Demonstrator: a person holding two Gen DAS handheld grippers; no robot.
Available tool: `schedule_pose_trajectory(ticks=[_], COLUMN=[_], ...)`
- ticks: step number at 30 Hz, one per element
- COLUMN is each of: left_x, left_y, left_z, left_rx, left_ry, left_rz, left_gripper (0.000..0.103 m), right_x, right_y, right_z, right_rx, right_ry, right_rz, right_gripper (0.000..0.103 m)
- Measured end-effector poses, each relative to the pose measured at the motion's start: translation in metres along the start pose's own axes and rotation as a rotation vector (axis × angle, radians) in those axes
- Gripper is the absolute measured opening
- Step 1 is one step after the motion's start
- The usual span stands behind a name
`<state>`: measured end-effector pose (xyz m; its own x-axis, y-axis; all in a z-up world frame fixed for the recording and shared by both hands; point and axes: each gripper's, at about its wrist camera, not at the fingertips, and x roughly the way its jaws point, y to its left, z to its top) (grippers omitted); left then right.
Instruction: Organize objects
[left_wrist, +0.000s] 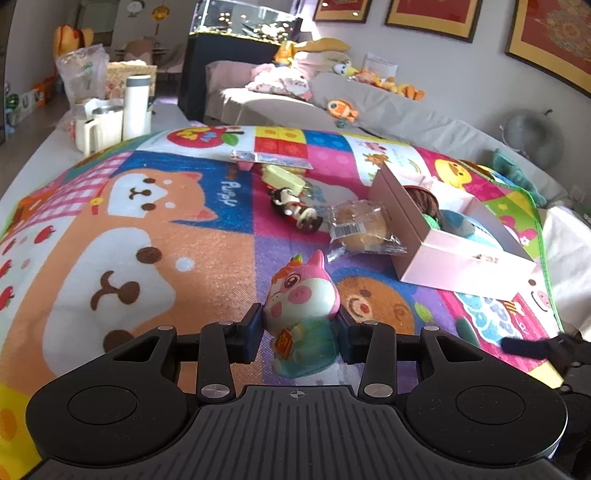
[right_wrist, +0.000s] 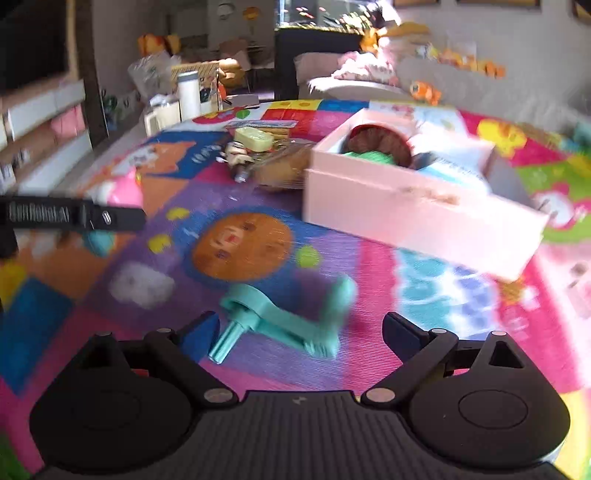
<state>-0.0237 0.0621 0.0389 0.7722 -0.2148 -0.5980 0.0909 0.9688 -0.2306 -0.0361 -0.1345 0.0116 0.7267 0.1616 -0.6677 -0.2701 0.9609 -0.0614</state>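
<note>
My left gripper (left_wrist: 301, 330) is shut on a pink and white pig figurine (left_wrist: 301, 295) in a teal outfit, held just above the colourful play mat (left_wrist: 147, 229). A pink open box (left_wrist: 454, 243) with a brown round thing and green and blue items inside lies ahead to the right. My right gripper (right_wrist: 299, 328) stands open wide, and a teal plastic crank-shaped piece (right_wrist: 284, 321) lies on the mat between its fingers, untouched by the pads. The box (right_wrist: 406, 199) is ahead on the right in the blurred right wrist view.
A wrapped bun (left_wrist: 360, 225), a small doll figure (left_wrist: 295, 208), a pale yellow case (left_wrist: 286, 177) and a flat packet (left_wrist: 269, 157) lie mid-mat. A white bottle (left_wrist: 136, 107) and jug (left_wrist: 101, 127) stand at the far left. A sofa (left_wrist: 369, 107) with plush toys runs behind.
</note>
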Motion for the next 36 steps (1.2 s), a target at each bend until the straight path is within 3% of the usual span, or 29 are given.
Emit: schedule_pose_trajectory(ticks=[4, 9, 14, 17, 18, 21, 26, 30, 33, 36], left_x=[0.004, 0.006, 0.006, 0.006, 0.006, 0.007, 0.009, 0.026, 0.055, 0.096], left_y=[-0.004, -0.014, -0.019, -0.020, -0.021, -0.023, -0.043, -0.088, -0.120, -0.142], left_z=[-0.004, -0.010, -0.014, -0.016, -0.016, -0.015, 0.019, 0.065, 0.090, 0.101], left_rx=[0.006, 0.051, 0.079, 0.092, 0.095, 0.103, 0.134, 0.222, 0.228, 0.218], left_ry=[0.025, 0.055, 0.075, 0.091, 0.096, 0.103, 0.071, -0.013, -0.068, -0.007], left_rz=[-0.024, -0.061, -0.082, -0.091, -0.090, -0.095, -0.180, -0.258, -0.297, -0.326], left_gripper=[0.044, 0.044, 0.044, 0.044, 0.044, 0.044, 0.044, 0.044, 0.045, 0.046], right_x=[-0.016, -0.032, -0.018, 0.002, 0.007, 0.005, -0.029, -0.051, -0.063, -0.069], right_y=[-0.020, -0.043, -0.030, -0.032, -0.032, -0.031, -0.038, -0.054, -0.066, -0.077], right_z=[-0.014, -0.011, 0.001, 0.011, 0.013, 0.015, 0.006, 0.003, 0.000, -0.001], right_rx=[-0.063, 0.052, -0.062, -0.087, -0.088, -0.090, -0.071, -0.031, 0.011, 0.046], right_ry=[-0.020, -0.030, -0.062, -0.013, 0.011, 0.000, -0.094, -0.158, -0.197, -0.214], right_rz=[-0.092, 0.107, 0.100, 0.138, 0.154, 0.166, 0.149, 0.124, 0.111, 0.101], right_gripper=[0.096, 0.096, 0.095, 0.082, 0.071, 0.071, 0.071, 0.070, 0.070, 0.070])
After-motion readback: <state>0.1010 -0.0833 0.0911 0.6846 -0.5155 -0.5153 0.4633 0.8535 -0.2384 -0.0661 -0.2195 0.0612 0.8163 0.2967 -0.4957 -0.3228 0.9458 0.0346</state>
